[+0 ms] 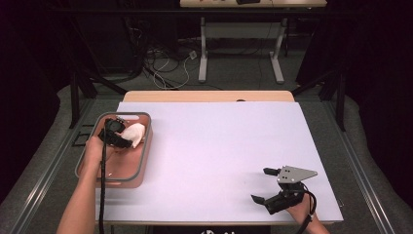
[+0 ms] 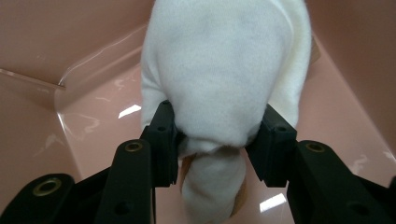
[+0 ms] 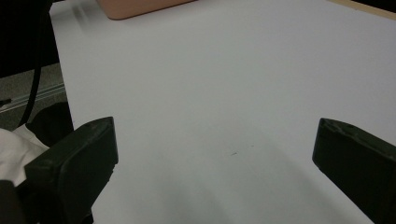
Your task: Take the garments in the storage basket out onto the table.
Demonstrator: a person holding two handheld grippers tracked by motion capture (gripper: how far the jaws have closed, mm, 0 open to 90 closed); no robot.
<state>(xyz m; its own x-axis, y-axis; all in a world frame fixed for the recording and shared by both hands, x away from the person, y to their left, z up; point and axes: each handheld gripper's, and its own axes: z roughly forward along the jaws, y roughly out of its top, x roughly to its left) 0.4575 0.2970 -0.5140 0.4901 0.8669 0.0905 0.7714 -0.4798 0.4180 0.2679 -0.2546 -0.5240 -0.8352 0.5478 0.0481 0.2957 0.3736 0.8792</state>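
White table point(image 1: 214, 146), bare across the middle. Pink tray point(image 1: 141, 165) with grey rim sits at the left edge of the table, its long side running front to back. Beyond the far table edge: floor, loose cables, legs of a second table. Nothing stands between the two grippers.

Left gripper point(image 1: 117, 132) is inside the tray, toward its far end, held by a hand coming in over the tray's near wall; its cable trails back along the forearm. In the left gripper view the two black jaws are closed partway onto a white cloth point(image 2: 224, 79), pinching a soft fold between the pads, with the bulk of the cloth bulging beyond the jaw tips and a tail hanging below. The tray's glossy pink floor and walls show behind it. Whether the cloth rests on the tray floor or is lifted clear is hard to judge from here.

Right gripper point(image 1: 267, 184) hovers near the front right of the table, well apart from the tray, jaws spread wide with nothing between them.
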